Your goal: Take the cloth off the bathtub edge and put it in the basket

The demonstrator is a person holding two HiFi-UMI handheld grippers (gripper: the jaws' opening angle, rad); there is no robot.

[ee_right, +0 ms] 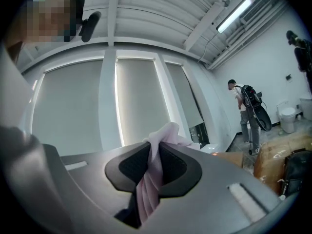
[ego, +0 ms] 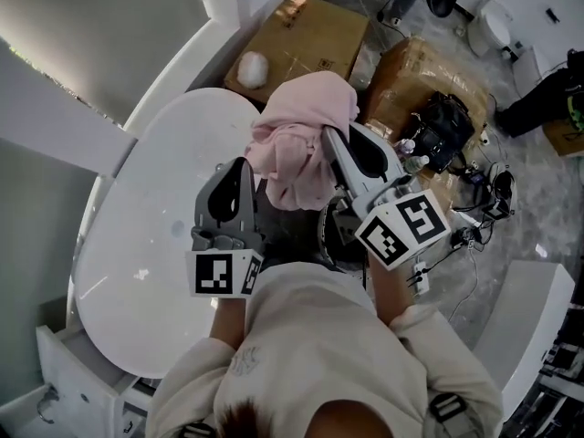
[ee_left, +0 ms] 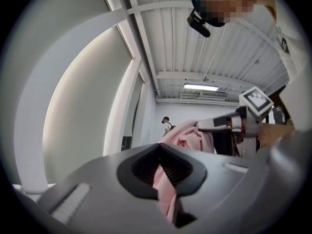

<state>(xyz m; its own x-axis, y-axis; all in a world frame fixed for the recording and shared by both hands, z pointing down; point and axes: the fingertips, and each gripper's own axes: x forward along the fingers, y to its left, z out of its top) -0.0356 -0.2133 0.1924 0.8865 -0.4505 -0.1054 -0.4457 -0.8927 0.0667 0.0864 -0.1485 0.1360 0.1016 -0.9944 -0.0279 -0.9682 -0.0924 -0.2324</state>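
Observation:
Both grippers hold a pink cloth [ego: 301,140] bunched up in the air, over the right rim of the white bathtub [ego: 173,245]. My left gripper [ego: 246,166] is shut on the cloth's left side, and pink folds run between its pads [ee_left: 163,179]. At the right edge of the cloth my right gripper [ego: 330,137] is also shut, with a fold pinched between its dark pads [ee_right: 152,172]. In the left gripper view the right gripper [ee_left: 214,125] shows beyond the cloth [ee_left: 187,135]. Something dark [ego: 315,231] lies under the cloth, mostly hidden; I cannot tell whether it is the basket.
Two cardboard boxes [ego: 306,35] [ego: 415,71] stand past the tub, one with a white ball [ego: 253,67] on it. A black bag [ego: 447,130] and cables [ego: 484,199] lie on the floor at right. A person [ee_right: 243,108] stands far off.

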